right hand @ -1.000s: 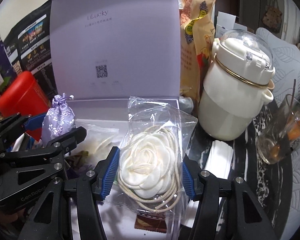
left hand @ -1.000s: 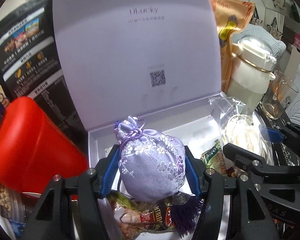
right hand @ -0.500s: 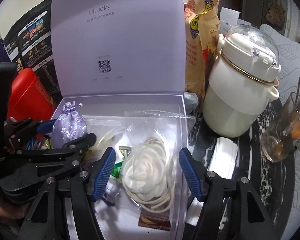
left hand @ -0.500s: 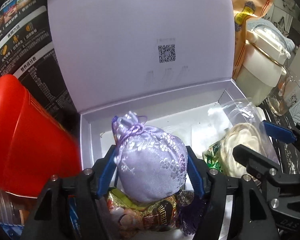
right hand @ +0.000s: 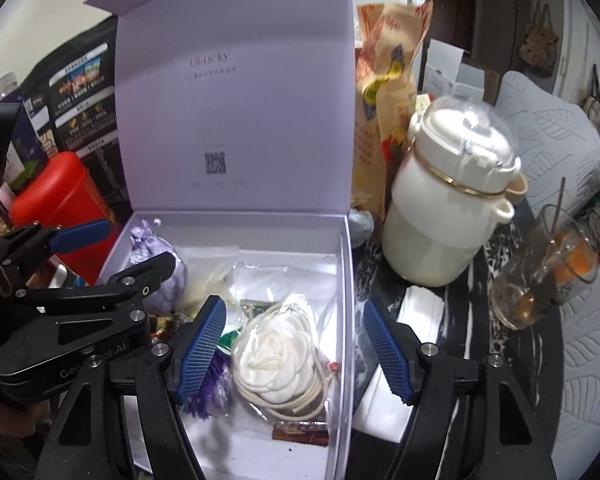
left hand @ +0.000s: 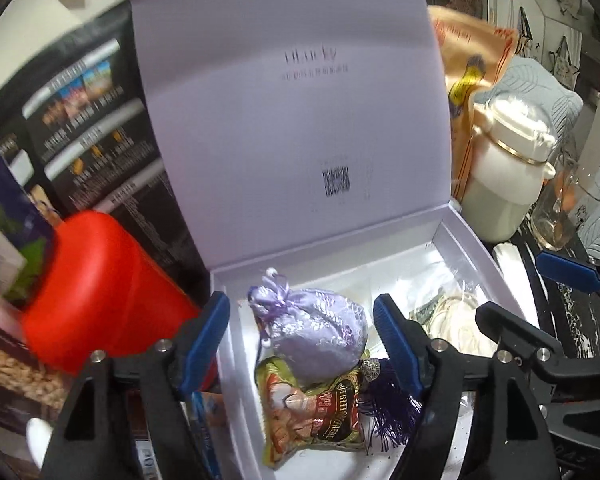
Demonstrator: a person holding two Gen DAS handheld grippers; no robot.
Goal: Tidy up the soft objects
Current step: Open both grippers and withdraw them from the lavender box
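Since a second ago you have let go of both items: your left gripper (left hand: 300, 336) is opening clear of the purple pouch (left hand: 318, 332), your right gripper (right hand: 294, 346) clear of the bagged white flower (right hand: 278, 364), each now resting low-centre in the open box (right hand: 342, 280).

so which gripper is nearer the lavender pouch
Left. The left gripper straddles the lavender pouch, jaws opening, pads clear of it. The right gripper sits further right, around the bagged white flower.

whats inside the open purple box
A lilac pouch, a bagged white flower, a snack packet and a purple tassel. Whatever lies beneath them is covered.
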